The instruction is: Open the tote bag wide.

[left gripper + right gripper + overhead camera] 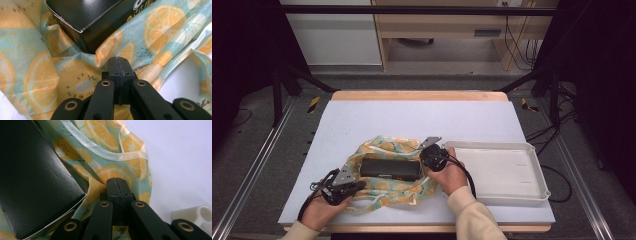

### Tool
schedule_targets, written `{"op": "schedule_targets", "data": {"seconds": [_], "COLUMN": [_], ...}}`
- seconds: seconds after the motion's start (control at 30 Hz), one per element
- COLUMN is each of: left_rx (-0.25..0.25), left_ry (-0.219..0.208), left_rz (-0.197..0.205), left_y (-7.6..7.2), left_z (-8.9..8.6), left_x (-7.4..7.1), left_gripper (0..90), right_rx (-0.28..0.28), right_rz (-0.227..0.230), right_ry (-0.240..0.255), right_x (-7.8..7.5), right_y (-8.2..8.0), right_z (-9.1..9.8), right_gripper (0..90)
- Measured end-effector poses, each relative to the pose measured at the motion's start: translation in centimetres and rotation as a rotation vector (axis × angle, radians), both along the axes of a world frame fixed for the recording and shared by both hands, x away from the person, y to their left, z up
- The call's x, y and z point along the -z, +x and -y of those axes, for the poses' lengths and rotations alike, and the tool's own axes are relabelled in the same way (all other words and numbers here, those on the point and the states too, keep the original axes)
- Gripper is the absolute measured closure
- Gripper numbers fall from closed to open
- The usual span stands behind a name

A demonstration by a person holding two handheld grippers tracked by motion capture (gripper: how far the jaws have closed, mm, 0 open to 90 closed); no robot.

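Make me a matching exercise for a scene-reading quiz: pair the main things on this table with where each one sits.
Things:
1. black box
2. fruit-print bag
3. white tray
4. right claw

Places:
A. at the table's right side, nothing in it
B. spread on the white mat, under the box
C. at the box's right end, shut
D. lying on the bag's middle

Pairs: 1-D, 2-B, 3-A, 4-C
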State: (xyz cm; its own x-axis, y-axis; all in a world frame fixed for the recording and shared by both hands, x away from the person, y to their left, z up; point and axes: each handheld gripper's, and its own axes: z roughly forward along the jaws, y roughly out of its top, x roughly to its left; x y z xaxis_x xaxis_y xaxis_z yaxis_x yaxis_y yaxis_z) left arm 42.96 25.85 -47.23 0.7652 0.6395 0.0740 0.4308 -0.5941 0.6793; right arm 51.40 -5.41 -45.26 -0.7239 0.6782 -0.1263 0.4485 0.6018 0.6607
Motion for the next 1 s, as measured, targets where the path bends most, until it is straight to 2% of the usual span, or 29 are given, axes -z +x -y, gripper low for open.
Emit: {"op": "schedule_targets", "data": {"seconds": [0.3, 0.6, 1.0], "left_rx": [0.000, 0.001, 0.004], "left_ry": [-0.002, -0.003, -0.003], "left_rz": [-0.005, -0.005, -0.007], "left_y": [0.0, 0.0, 0.0], "left_z": [0.1, 0.1, 0.2], "left_x": [0.1, 0.1, 0.1], "left_gripper": [90.0, 90.0, 90.0], "right_rx": [0.015, 0.020, 0.020], "right_rz": [-0.036, -0.044, -0.052], "right_ry": [-0.029, -0.053, -0.044], "right_x": [0.9, 1.3, 1.4], "right_y": [0.8, 1.0, 1.4], "right_z": [-0.1, -0.1, 0.0], "right_gripper": [90.0, 90.0, 90.0]}}
